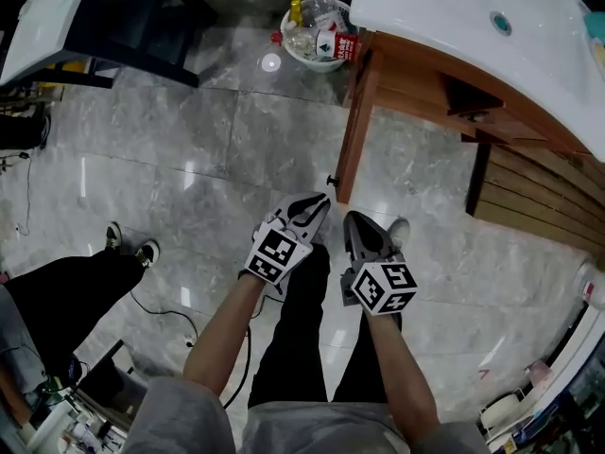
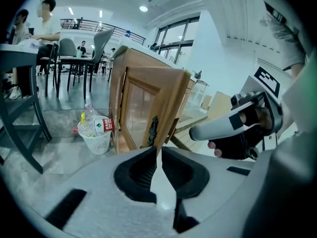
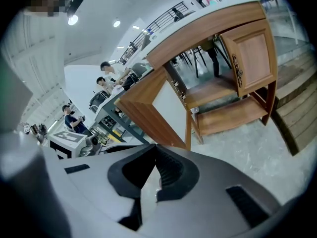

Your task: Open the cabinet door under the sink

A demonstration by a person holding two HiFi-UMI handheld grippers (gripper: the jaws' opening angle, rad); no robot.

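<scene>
**Cabinet door under the sink stands open, both grippers empty**

The wooden cabinet door (image 1: 355, 126) under the white sink (image 1: 444, 22) is swung well out from the cabinet front. Seen from above, it shows as a narrow edge that runs down towards the person. In the left gripper view its glazed panel faces the camera, with a dark ornate handle (image 2: 154, 130) on its free edge.

The right gripper view looks into the opened side, where two bare wooden shelves (image 3: 233, 114) show. A second door (image 3: 251, 53) beside them is closed.

The left gripper (image 1: 320, 203) hangs over the tiled floor (image 1: 189, 140) near the door's free edge but apart from it. Its fingers are brought together with nothing between them.

The right gripper (image 1: 353, 221) is just beside the left one and points the same way. Its fingers are likewise closed on nothing.

A white waste basket (image 1: 319, 61) with plastic bottles in it stands on the floor at the cabinet's far corner, beyond the hinge side of the open door.
</scene>
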